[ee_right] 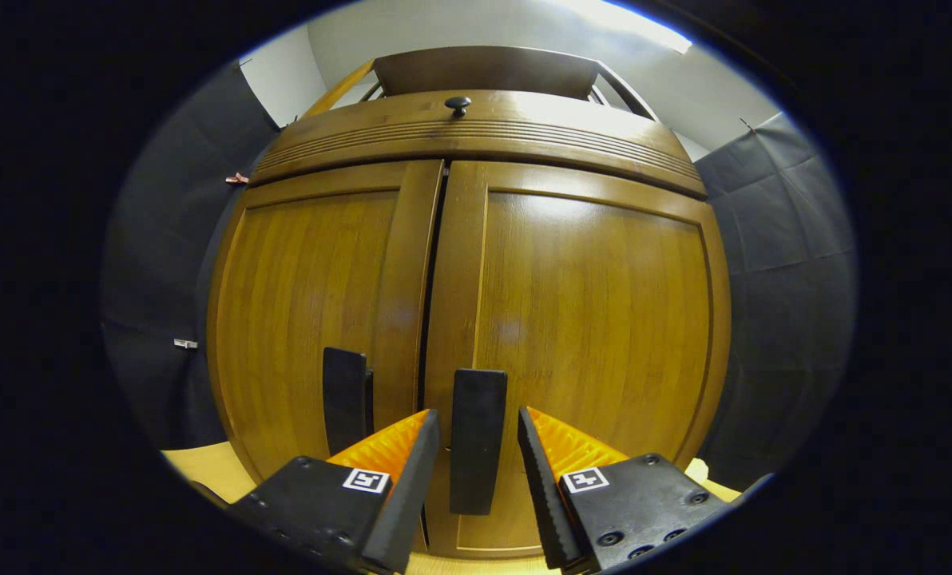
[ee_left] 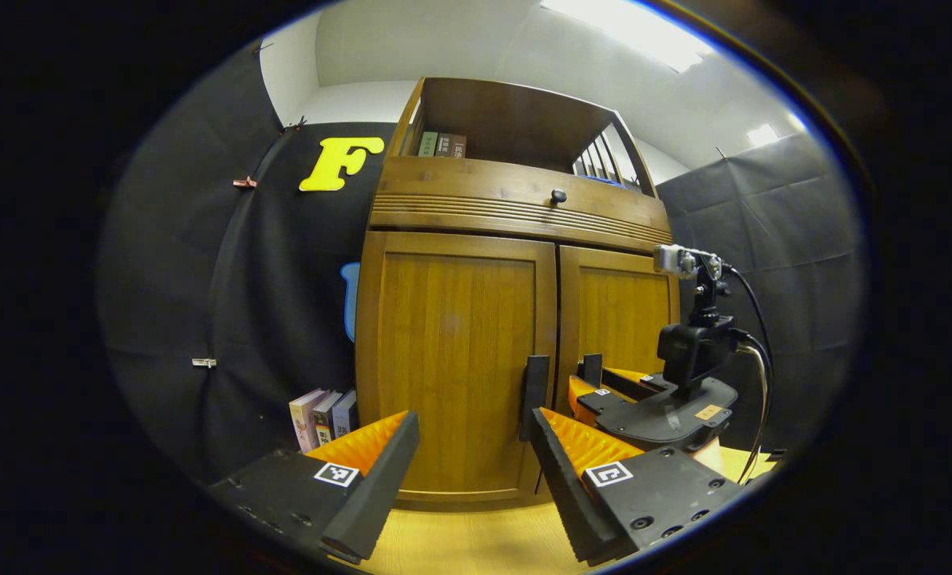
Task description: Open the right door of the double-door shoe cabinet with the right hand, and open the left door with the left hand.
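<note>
Before me stood the wooden double-door shoe cabinet (ee_right: 476, 263), upright on a pale floor, its panelled left door (ee_right: 316, 311) and right door (ee_right: 596, 319) both closed, each bearing a dark vertical handle (ee_right: 476, 439) beside the centre seam.

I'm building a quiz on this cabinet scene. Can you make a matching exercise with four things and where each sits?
Things:
1. right door handle
2. left door handle
3. round knob
4. books

Places:
A. on the drawer front above the doors
B. on the floor beside the cabinet's left side
C. between the open fingers of the right hand-held gripper
D. just left of the gap between the doors, no fingers around it

Pairs: 1-C, 2-D, 3-A, 4-B
</note>
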{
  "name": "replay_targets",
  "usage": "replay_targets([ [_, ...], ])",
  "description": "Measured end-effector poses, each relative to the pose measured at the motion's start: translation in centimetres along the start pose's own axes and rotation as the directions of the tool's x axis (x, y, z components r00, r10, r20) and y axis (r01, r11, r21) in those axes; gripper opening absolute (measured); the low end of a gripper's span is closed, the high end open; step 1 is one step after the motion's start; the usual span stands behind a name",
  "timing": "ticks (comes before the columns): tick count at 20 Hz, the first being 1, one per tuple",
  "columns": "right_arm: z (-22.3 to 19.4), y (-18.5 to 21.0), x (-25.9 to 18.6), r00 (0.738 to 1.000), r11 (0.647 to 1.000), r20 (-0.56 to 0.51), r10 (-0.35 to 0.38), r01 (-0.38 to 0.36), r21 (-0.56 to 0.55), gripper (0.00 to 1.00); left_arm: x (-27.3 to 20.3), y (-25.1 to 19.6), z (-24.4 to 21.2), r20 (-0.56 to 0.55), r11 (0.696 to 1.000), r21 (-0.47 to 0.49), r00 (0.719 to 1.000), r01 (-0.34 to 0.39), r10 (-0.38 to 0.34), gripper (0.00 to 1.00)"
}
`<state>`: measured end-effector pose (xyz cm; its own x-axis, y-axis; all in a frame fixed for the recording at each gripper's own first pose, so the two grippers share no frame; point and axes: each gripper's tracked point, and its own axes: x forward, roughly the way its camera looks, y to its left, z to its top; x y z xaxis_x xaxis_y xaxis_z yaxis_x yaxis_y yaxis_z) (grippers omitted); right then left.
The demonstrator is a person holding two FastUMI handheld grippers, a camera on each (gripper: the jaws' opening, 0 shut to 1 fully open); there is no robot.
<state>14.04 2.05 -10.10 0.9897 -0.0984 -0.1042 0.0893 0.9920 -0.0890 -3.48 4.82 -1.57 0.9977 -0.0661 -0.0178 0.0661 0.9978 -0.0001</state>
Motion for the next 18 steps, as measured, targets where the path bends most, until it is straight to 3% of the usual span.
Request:
replay_targets([
  [7, -0.3, 0.8, 0.7, 1.0, 1.0, 0.0, 0.016, -0.016, -0.003, 0.27, 0.8, 1.0, -1.3, -0.028, 0.999, -0.03, 0.999, -0.018, 0.017, 0.84],
  [11, -0.4, 0.8, -0.4, 0.997, 0.998, -0.042, 0.064, -0.064, -0.01, 0.2, 0.3, 0.6, -1.9, -0.046, 0.998, -0.055, 0.999, -0.014, 0.011, 0.86],
  [12, -0.3, 0.7, -1.0, 0.996, 0.997, -0.046, 0.074, -0.074, -0.007, 0.24, 0.1, 0.6, -1.9, -0.047, 0.998, -0.056, 0.999, -0.014, 0.011, 0.82],
  [14, -0.1, 0.5, -1.9, 0.995, 0.996, -0.047, 0.088, -0.089, -0.004, 0.25, -0.2, 0.9, -1.6, -0.043, 0.999, -0.046, 0.999, -0.028, 0.026, 0.86],
  [15, 0.0, 0.4, -2.5, 0.994, 0.995, -0.049, 0.098, -0.098, 0.002, 0.2, -0.3, 0.8, -1.6, -0.041, 0.999, -0.042, 0.999, -0.031, 0.029, 0.86],
  [18, 0.4, 0.0, -4.5, 0.991, 0.992, -0.052, 0.127, -0.126, 0.014, 0.24, -0.7, 0.0, -1.4, -0.033, 0.999, -0.041, 0.999, -0.017, 0.015, 0.86],
])
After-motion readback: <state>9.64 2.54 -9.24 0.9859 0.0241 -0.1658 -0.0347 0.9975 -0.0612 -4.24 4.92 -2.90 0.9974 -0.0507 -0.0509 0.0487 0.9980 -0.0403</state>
